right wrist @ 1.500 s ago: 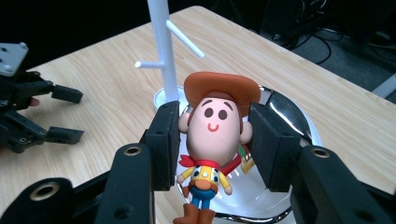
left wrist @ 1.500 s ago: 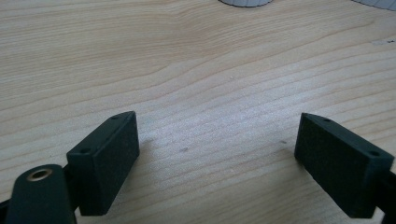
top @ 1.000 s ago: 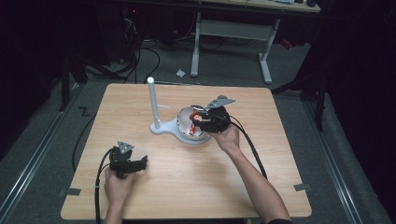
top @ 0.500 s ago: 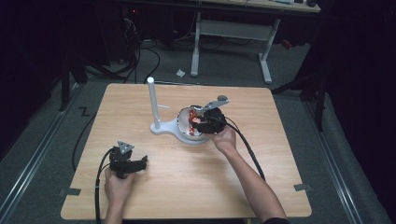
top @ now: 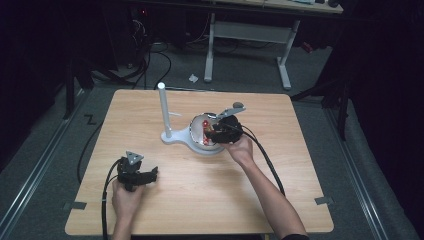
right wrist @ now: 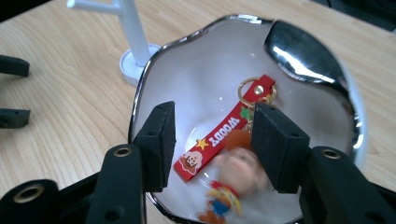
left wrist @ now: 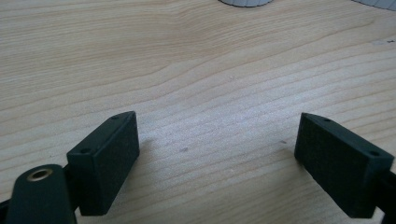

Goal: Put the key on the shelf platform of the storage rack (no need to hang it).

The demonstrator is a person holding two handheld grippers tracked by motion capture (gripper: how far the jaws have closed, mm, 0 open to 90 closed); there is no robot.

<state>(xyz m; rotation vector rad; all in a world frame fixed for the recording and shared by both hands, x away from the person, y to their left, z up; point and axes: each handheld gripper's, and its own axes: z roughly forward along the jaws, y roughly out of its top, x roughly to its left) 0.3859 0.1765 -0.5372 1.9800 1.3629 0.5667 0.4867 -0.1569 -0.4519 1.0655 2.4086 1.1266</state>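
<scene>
Right gripper view: the right gripper (right wrist: 212, 140) jaws have just been opening and stand parted around the keychain (right wrist: 224, 135), which lies loose in the white dish (right wrist: 196, 74) at mid-frame, apparently released. In the high view's lower left, the left gripper (top: 134, 172) rests open on the table (top: 200, 200).

One word reads here: "WOODY", in white capitals along the red strap (right wrist: 219, 136) of the keychain lying in the white dish (right wrist: 299, 116). A yellow star sits just below the lettering, and a small cartoon face is printed at the strap's lower end. Nothing else carries legible writing.
</scene>
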